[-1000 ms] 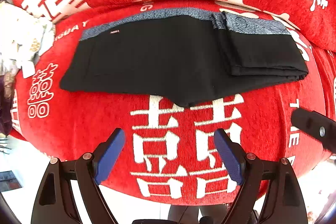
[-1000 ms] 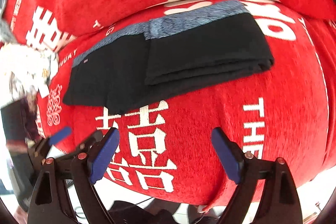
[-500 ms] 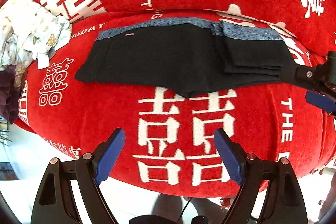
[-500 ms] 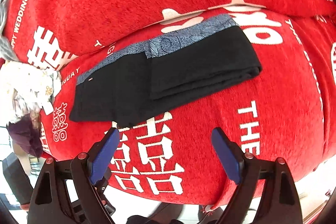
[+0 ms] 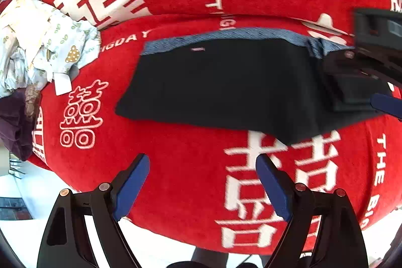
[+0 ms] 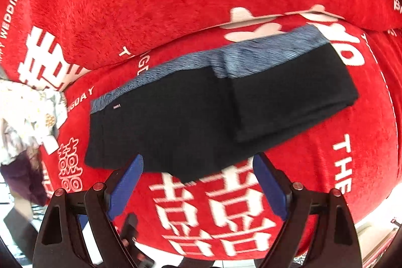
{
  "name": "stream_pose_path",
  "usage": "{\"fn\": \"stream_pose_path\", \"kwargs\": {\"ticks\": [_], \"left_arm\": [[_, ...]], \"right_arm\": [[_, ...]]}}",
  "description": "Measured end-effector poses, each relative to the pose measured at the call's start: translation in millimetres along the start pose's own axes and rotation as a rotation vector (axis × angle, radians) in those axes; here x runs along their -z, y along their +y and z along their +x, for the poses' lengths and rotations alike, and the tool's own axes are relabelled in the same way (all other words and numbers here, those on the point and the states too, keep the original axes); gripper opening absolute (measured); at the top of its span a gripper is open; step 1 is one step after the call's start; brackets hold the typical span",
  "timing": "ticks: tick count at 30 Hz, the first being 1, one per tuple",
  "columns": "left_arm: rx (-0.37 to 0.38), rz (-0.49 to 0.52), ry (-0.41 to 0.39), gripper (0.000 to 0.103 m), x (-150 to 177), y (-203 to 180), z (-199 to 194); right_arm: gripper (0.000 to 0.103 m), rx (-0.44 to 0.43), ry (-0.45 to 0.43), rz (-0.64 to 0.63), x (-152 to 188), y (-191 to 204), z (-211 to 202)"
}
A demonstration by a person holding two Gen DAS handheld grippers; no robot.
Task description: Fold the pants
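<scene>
Both tools shifted sideways since earlier frame, right tool (image 6: 198,182) closer to pants (image 6: 191,114). Left tool (image 5: 203,183) and right gape wide, empty. Pants on red sofa cover (image 5: 176,180), right part folded over; final fold left.

White lettering is woven into the red sofa cover (image 6: 176,4). On the back cushion, near its left edge, "WEDDING" (image 6: 11,9) is read running vertically in the right wrist view, and "PPY" in the left wrist view. Along the rear edge of the seat cushion, "GDAY" (image 5: 128,38) is read, its beginning cut off. Near the seat's right edge, "THE" (image 6: 343,162) is printed vertically. Large white double-happiness characters (image 5: 279,190) stand at the seat's front edge, and a smaller outlined one (image 5: 81,114) toward its left edge. A small tag (image 5: 198,49) on the black pants (image 5: 226,84) is too blurred to be read.
</scene>
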State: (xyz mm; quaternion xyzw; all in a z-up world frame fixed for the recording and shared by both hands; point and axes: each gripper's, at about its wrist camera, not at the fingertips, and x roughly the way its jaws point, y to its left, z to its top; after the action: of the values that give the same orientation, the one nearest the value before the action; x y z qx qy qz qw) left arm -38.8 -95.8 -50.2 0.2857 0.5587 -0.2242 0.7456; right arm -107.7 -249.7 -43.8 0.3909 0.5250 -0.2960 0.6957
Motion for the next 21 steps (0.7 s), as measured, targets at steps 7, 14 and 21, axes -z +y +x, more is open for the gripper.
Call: {"fn": "stream_pose_path", "kwargs": {"ticks": [7,14,21], "left_arm": [[-0.066,-0.016,-0.045,0.087,-20,27,10],[-0.088,0.002,-0.096,0.087,-28,30,11],[-0.084,-0.033,-0.118,0.087,-41,32,10]], "right_arm": [[0.091,0.072,0.007,0.012,-18,52,18],[0.091,0.065,0.036,0.011,-23,70,28],[0.088,0.095,0.034,0.033,-15,66,30]]}}
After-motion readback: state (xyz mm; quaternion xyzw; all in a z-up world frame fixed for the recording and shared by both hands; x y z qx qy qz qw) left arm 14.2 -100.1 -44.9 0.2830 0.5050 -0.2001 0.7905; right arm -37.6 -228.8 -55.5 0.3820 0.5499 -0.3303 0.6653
